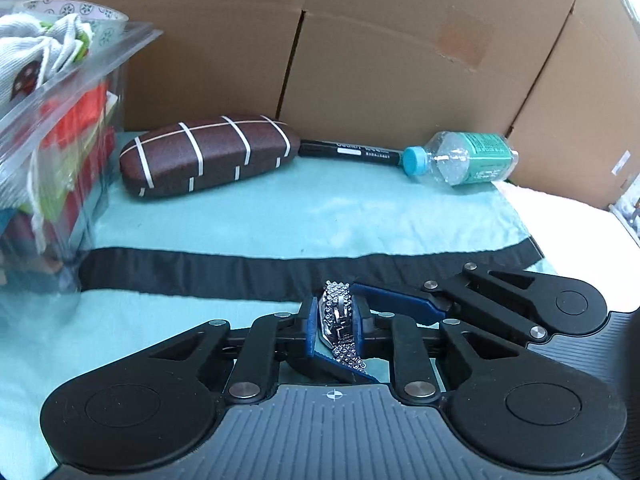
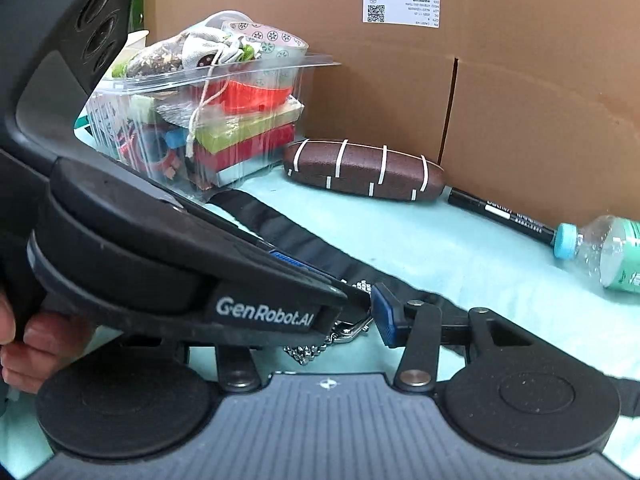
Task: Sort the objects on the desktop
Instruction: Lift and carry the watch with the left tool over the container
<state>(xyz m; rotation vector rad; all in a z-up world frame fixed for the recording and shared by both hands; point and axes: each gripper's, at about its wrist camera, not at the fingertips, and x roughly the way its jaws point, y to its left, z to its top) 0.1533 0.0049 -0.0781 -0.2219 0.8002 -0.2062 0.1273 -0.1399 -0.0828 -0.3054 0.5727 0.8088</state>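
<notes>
My left gripper (image 1: 337,322) is shut on a silver metal watch (image 1: 340,312), its link band standing between the blue pads. My right gripper (image 1: 396,304) crosses in from the right, one blue finger beside the watch. In the right wrist view the left gripper's body (image 2: 192,276) hides the right gripper's left finger; the right pad (image 2: 386,316) stands beside the watch band (image 2: 348,330). Whether the right gripper grips the band I cannot tell. A brown glasses case (image 1: 210,154), a black marker (image 1: 350,151) and a small bottle (image 1: 464,158) lie at the back.
A full clear plastic box (image 1: 52,132) stands at the left on the mint cloth (image 1: 280,216) with a black stripe (image 1: 240,272). Cardboard boxes (image 1: 380,40) wall off the back and right. A hand (image 2: 16,344) holds the left gripper.
</notes>
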